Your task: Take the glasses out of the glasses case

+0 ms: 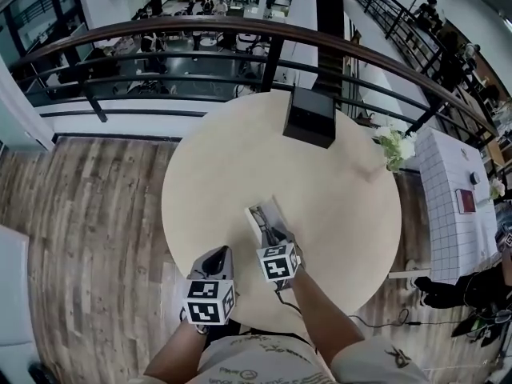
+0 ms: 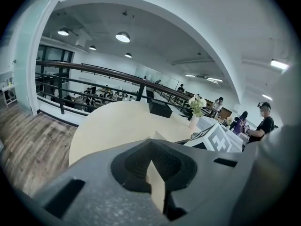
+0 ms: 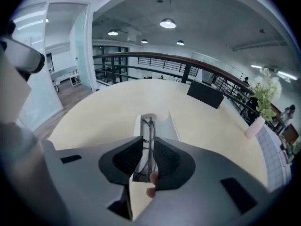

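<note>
A white glasses case [image 1: 274,209] lies open on the round beige table [image 1: 344,214], near its front edge. Dark thin-framed glasses [image 3: 150,125] rest inside it. My right gripper [image 3: 149,145] reaches into the near end of the case, and its jaws are shut on the glasses' frame. In the head view the right gripper [image 1: 274,235] covers the case's near end. My left gripper [image 1: 218,256] hovers over the table just left of the case, apart from it. Its jaws [image 2: 150,147] are shut with nothing between them.
A black box [image 1: 310,116] stands at the table's far edge. A vase of white flowers [image 1: 395,146] sits at the right rim. A dark railing [image 1: 240,30] curves behind the table. A white gridded table [image 1: 452,206] is at the right.
</note>
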{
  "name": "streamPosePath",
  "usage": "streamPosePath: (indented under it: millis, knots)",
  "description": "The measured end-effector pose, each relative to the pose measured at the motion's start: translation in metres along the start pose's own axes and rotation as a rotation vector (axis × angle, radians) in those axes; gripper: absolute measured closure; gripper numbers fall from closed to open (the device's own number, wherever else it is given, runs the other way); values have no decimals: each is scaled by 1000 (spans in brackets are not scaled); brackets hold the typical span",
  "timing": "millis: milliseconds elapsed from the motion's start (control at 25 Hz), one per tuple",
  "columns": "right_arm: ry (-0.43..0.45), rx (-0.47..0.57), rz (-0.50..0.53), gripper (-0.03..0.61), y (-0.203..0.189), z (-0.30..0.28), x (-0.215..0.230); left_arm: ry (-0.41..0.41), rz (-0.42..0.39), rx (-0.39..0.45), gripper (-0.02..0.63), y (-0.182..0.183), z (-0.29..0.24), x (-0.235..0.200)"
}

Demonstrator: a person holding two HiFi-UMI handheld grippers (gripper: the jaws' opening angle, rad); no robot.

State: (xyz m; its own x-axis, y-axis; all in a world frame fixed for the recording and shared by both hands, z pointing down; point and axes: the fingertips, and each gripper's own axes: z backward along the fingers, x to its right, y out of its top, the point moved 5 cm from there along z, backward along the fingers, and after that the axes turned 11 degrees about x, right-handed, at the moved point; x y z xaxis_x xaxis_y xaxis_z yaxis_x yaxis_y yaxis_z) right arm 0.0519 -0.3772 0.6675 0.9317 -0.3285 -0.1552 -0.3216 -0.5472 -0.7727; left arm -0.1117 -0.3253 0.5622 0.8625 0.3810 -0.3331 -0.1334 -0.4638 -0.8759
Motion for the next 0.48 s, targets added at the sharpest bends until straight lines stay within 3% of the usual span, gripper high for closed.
streamPosePath:
  millis: [480]
  knots:
    - [-36, -153, 98, 512, -10, -40, -3, -26, 29, -44, 607, 3, -25, -37]
